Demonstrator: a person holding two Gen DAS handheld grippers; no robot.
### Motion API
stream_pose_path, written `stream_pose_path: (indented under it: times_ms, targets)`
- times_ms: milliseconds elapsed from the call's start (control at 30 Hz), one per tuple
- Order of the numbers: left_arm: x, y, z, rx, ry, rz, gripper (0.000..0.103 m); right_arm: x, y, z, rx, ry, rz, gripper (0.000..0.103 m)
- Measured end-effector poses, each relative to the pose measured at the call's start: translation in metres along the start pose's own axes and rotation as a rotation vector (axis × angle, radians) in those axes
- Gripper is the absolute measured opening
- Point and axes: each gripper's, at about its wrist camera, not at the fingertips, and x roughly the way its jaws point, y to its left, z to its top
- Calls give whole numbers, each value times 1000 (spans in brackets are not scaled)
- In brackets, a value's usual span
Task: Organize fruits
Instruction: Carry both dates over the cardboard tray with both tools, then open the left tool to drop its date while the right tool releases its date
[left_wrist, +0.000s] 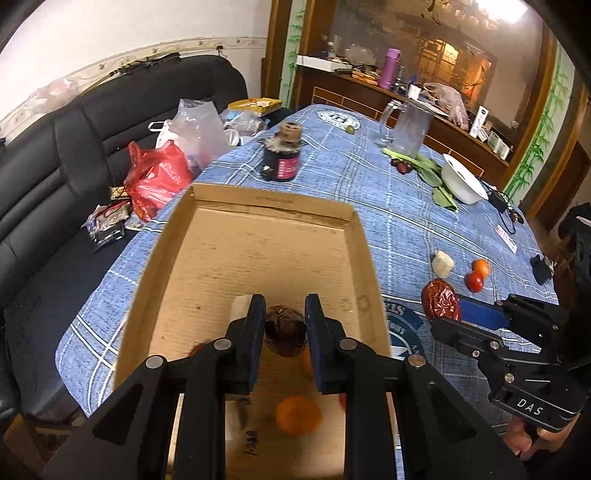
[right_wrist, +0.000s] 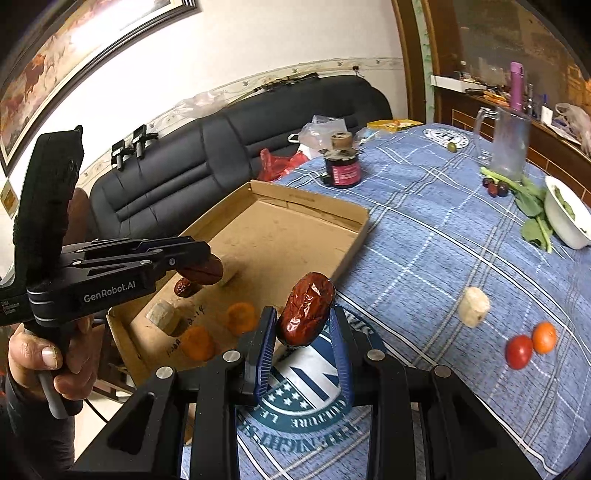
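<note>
My left gripper (left_wrist: 284, 325) is shut on a dark red date (left_wrist: 286, 334) and holds it over the near part of the cardboard tray (left_wrist: 236, 236). It also shows in the right wrist view (right_wrist: 201, 271). My right gripper (right_wrist: 304, 332) is shut on a wrinkled red date (right_wrist: 306, 308) above the tablecloth, just right of the tray (right_wrist: 295, 218). In the tray lie two orange fruits (right_wrist: 242, 317), another date (right_wrist: 183, 287) and a pale chunk (right_wrist: 162, 314). On the cloth lie a red tomato (right_wrist: 518, 351), an orange tomato (right_wrist: 545, 336) and a pale chunk (right_wrist: 474, 307).
A dark jar (left_wrist: 282, 157) stands behind the tray. A glass mug (left_wrist: 408, 127), green leaves with dark fruits (left_wrist: 424, 168) and a white bowl (left_wrist: 463, 182) are at the far right. A black sofa (left_wrist: 74, 155) with plastic bags lies left of the table.
</note>
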Motion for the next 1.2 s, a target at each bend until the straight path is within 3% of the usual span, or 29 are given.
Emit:
stream_pose_path:
  times_ms: [633,800,1200]
  targets:
    - [43,45,31,-68,49,70,18,80,26,32,-63,84,35,29]
    - [60,45,30,-63,84,78,16,99,26,33,-67,115,36,29]
    - [62,43,31,-46,72,102,16,113,16,33,-59,137,21,29]
